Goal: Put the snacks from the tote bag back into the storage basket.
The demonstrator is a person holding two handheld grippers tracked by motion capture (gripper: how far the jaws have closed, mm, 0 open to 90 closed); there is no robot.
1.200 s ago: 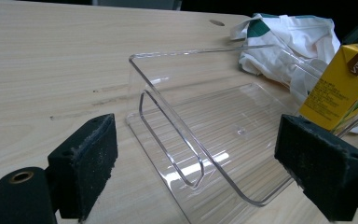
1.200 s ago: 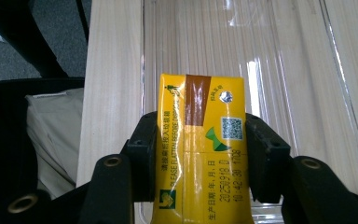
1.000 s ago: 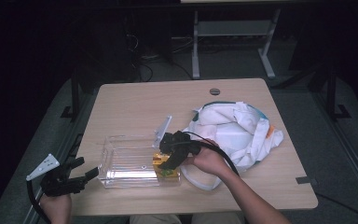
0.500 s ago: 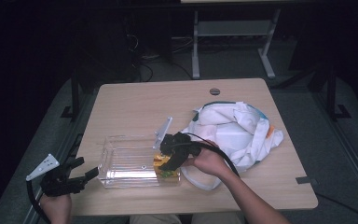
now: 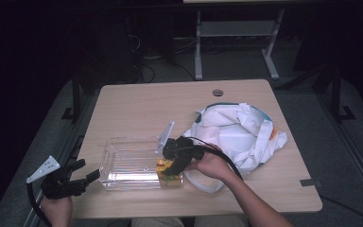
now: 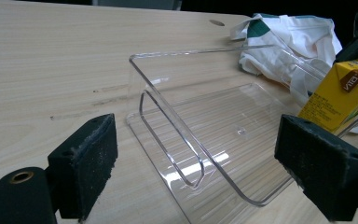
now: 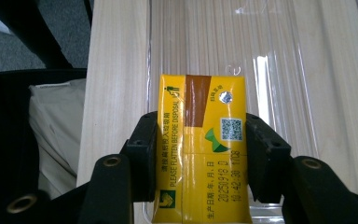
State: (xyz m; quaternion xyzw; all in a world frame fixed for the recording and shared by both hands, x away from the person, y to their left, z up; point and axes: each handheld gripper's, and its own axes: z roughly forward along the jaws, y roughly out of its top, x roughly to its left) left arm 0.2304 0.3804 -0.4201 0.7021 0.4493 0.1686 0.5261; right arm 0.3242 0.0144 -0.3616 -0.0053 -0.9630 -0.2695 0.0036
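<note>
Yellow drink carton (image 7: 199, 149) clamped in your right gripper (image 7: 198, 156), at the right end of the clear plastic bin (image 5: 123, 163).

Your right gripper's two pads press the carton's two side faces; the carton stands upright just inside the bin's right end wall, at about 5 o'clock on the tabletop (image 5: 142, 109). Whether its base touches the bin floor, you cannot tell. Apart from the carton the bin holds nothing: ribbed clear floor, looped handle cut into the left end wall. Your left gripper (image 5: 73, 178) hangs off the table's 7 o'clock corner, jaws spread wide with nothing between them, pointing at the bin's left end and just short of it. A white cloth bag (image 5: 238, 135) lies crumpled at 3 o'clock, mouth slumped, contents hidden; one strap loops under your right hand (image 5: 212, 165).
</note>
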